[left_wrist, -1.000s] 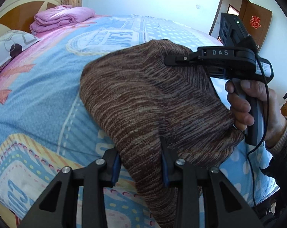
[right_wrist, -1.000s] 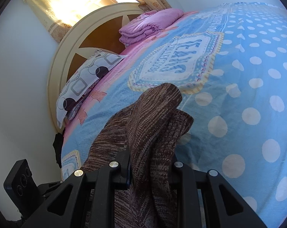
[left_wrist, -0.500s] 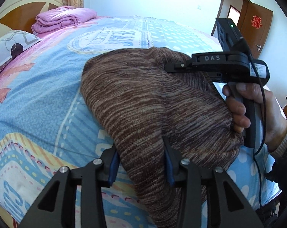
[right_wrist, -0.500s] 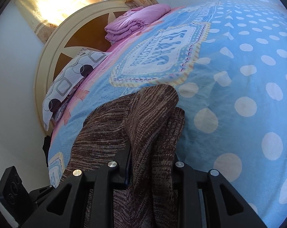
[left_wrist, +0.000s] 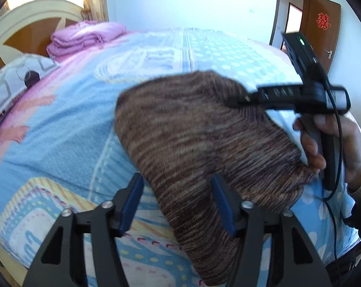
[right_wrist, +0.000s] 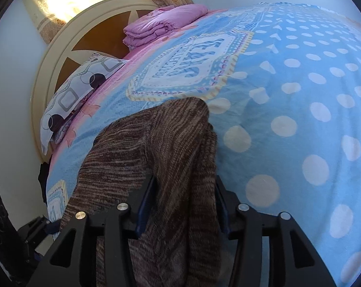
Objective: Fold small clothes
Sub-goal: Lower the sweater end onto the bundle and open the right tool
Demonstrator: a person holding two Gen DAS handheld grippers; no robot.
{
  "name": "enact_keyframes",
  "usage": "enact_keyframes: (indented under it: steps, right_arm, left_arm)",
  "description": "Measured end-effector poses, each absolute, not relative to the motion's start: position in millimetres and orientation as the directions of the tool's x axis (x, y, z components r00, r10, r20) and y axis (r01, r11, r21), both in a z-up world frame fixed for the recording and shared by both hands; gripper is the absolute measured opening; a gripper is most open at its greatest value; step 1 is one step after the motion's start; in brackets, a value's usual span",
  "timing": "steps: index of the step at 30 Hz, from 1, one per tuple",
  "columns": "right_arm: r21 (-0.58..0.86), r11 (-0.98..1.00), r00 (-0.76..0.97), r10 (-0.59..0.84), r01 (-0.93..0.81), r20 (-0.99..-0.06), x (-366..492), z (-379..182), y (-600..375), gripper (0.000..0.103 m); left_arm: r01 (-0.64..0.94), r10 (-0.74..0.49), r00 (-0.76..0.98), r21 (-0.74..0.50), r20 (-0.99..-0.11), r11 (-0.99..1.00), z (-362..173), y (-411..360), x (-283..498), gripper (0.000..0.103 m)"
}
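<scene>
A brown striped knit garment [left_wrist: 199, 141] lies folded on the blue patterned bedspread [left_wrist: 61, 138]. My left gripper [left_wrist: 178, 196] has its jaws wide apart around the garment's near edge, which runs between them. My right gripper [right_wrist: 184, 196] also stands spread, with a thick bunch of the same garment [right_wrist: 180, 148] lying between its jaws. In the left wrist view the right gripper [left_wrist: 237, 99] reaches over the garment's far right corner, held by a hand.
A folded pink blanket [left_wrist: 84, 38] and a patterned pillow [left_wrist: 13, 81] lie by the cream headboard [right_wrist: 68, 47]. The polka-dot part of the bedspread [right_wrist: 311, 119] stretches to the right. A brown door [left_wrist: 323, 28] stands at the far right.
Both grippers have opened from their grip on the garment. The garment has come down flatter onto the bed, and the left view has pulled back a little.
</scene>
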State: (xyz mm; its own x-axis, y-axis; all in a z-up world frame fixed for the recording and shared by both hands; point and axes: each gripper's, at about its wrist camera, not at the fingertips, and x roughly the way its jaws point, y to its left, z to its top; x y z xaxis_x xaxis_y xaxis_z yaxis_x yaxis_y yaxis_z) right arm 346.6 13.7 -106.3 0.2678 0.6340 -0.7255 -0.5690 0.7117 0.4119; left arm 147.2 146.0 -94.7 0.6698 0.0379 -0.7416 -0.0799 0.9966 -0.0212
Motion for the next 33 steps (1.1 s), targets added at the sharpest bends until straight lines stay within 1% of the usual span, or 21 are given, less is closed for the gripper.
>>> enact_keyframes:
  steps: [1, 3, 6, 7, 8, 9, 10, 12, 13, 14, 15, 16, 18, 19, 21, 23, 25, 29, 31, 33]
  right_arm:
    - [0.407, 0.721, 0.283, 0.629, -0.560, -0.724, 342.2, -103.0, 6.3, 0.051]
    - [0.435, 0.719, 0.297, 0.648, -0.542, -0.701, 329.8, -96.7, -13.4, 0.051]
    - [0.427, 0.720, 0.344, 0.658, -0.547, -0.670, 303.2, -85.3, -36.1, 0.052]
    - [0.426, 0.716, 0.350, 0.664, -0.553, -0.661, 292.2, -82.3, -41.7, 0.053]
    - [0.438, 0.702, 0.346, 0.680, -0.562, -0.646, 283.0, -80.0, -44.5, 0.056]
    - [0.445, 0.691, 0.342, 0.691, -0.569, -0.637, 276.0, -79.8, -46.4, 0.057]
    - [0.437, 0.691, 0.336, 0.687, -0.575, -0.644, 270.0, -80.7, -45.8, 0.057]
    - [0.374, 0.718, 0.331, 0.634, -0.587, -0.699, 257.4, -89.2, -37.4, 0.057]
    - [0.299, 0.754, 0.367, 0.575, -0.585, -0.731, 252.7, -95.4, -33.6, 0.057]
    - [0.232, 0.786, 0.403, 0.517, -0.573, -0.755, 249.7, -101.7, -32.0, 0.054]
    - [0.206, 0.802, 0.418, 0.489, -0.560, -0.766, 249.0, -107.4, -32.9, 0.048]
    - [0.217, 0.806, 0.413, 0.489, -0.551, -0.768, 250.5, -112.4, -35.9, 0.044]
    - [0.212, 0.805, 0.425, 0.492, -0.554, -0.760, 251.1, -116.3, -40.8, 0.044]
    - [0.199, 0.805, 0.429, 0.486, -0.559, -0.761, 250.9, -117.4, -41.0, 0.043]
    - [0.200, 0.818, 0.436, 0.474, -0.539, -0.765, 251.6, -116.0, -43.8, 0.043]
    - [0.198, 0.829, 0.451, 0.466, -0.523, -0.761, 246.4, -114.2, -48.5, 0.043]
    - [0.192, 0.837, 0.466, 0.459, -0.513, -0.756, 239.3, -114.7, -54.7, 0.043]
    - [0.233, 0.844, 0.471, 0.475, -0.483, -0.743, 230.3, -108.3, -69.1, 0.045]
    - [0.206, 0.848, 0.506, 0.467, -0.488, -0.725, 215.4, -93.0, -73.7, 0.045]
    - [0.182, 0.844, 0.547, 0.476, -0.505, -0.688, 197.4, -72.8, -76.3, 0.047]
  left_arm:
    - [-0.087, 0.047, 0.684, -0.017, -0.728, 0.996, -89.9, 147.7, 145.5, 0.080]
    - [-0.125, 0.088, 0.709, -0.003, -0.699, 0.992, -85.0, 152.7, 146.0, 0.086]
    - [-0.179, 0.147, 0.694, 0.029, -0.705, 0.983, -93.6, 163.1, 157.4, 0.086]
    - [-0.196, 0.162, 0.682, 0.035, -0.713, 0.980, -99.7, 167.0, 160.9, 0.087]
    - [-0.203, 0.162, 0.679, 0.029, -0.716, 0.979, -103.2, 168.8, 162.5, 0.088]
    - [-0.205, 0.160, 0.679, 0.025, -0.716, 0.979, -108.1, 170.0, 162.6, 0.091]
    - [-0.219, 0.175, 0.676, 0.031, -0.716, 0.975, -111.5, 171.3, 162.3, 0.095]
    - [-0.236, 0.169, 0.692, 0.001, -0.702, 0.972, -112.1, 171.5, 158.7, 0.095]
    - [-0.222, 0.144, 0.694, -0.020, -0.705, 0.975, -112.2, 168.2, 157.6, 0.096]
    - [-0.209, 0.130, 0.689, -0.024, -0.713, 0.978, -113.5, 164.3, 159.1, 0.096]
    - [-0.199, 0.125, 0.685, -0.019, -0.718, 0.980, -113.4, 159.5, 159.7, 0.098]
    - [-0.178, 0.122, 0.682, -0.002, -0.721, 0.984, -114.9, 152.5, 160.4, 0.100]
    - [-0.159, 0.150, 0.677, 0.056, -0.721, 0.986, -119.8, 141.9, 161.3, 0.103]
    - [-0.159, 0.171, 0.677, 0.085, -0.716, 0.984, -124.9, 136.9, 161.3, 0.103]
    - [-0.171, 0.159, 0.686, 0.055, -0.711, 0.984, -126.3, 140.4, 158.5, 0.103]
    - [-0.175, 0.142, 0.670, 0.031, -0.729, 0.984, -125.3, 144.9, 156.8, 0.103]
    - [-0.187, 0.147, 0.660, 0.028, -0.737, 0.982, -121.0, 147.7, 147.7, 0.103]
    - [-0.192, 0.140, 0.656, 0.015, -0.742, 0.981, -107.9, 149.5, 123.1, 0.103]
    - [-0.208, 0.145, 0.677, 0.001, -0.721, 0.978, -88.5, 149.0, 106.7, 0.103]
    - [-0.225, 0.165, 0.715, -0.001, -0.679, 0.974, -63.9, 148.6, 94.3, 0.103]
